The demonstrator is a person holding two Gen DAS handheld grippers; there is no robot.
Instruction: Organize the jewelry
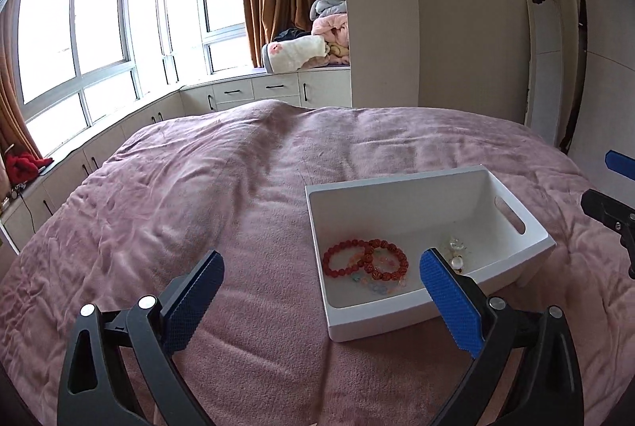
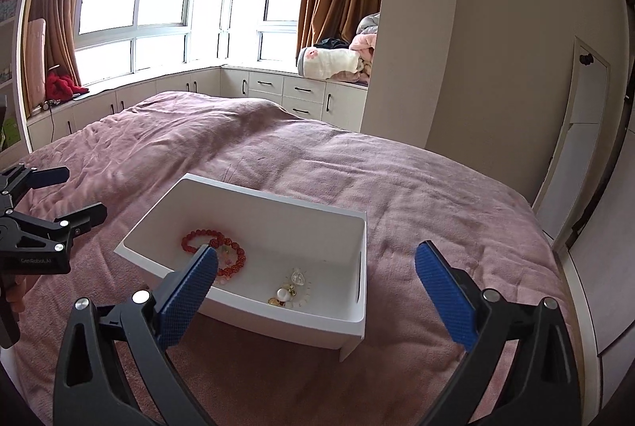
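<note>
Left wrist view: the left gripper [image 1: 321, 273] hovers above the pink bedspread [image 1: 198, 188] with its jaws spread wide and nothing between the blue pads. The white bin [image 1: 397, 184] rests on the bedspread toward the near right part of the bed, with the gripper's right pad overlapping the bin's near rim in this view.

Right wrist view: the right gripper [image 2: 317, 265] is likewise fully spread and holds nothing; it hangs over the bin's near edge.

Jewelry location: all visible pieces lie on the bin floor. Two red bead bracelets [image 1: 365, 259] overlap each other near the bin's left wall, on top of some pale, pastel pieces [image 1: 377, 283] whose type cannot be determined. A pearl-and-gold cluster [image 2: 287, 293] with a clear crystal piece lies near the bin's near wall, apart from the bracelets. No jewelry is visible on the bedspread.

Hazards, as judged from this position:
- The bin sits on soft, wrinkled fabric. Downward pressure on a rim may tip it and slide the contents together.
- The overlapping bracelets may lift as a pair if one is pinched.
- The small cluster pieces may slip from wide, flat pads.
- Both grippers are near the same bin; simultaneous entry risks collision.
</note>
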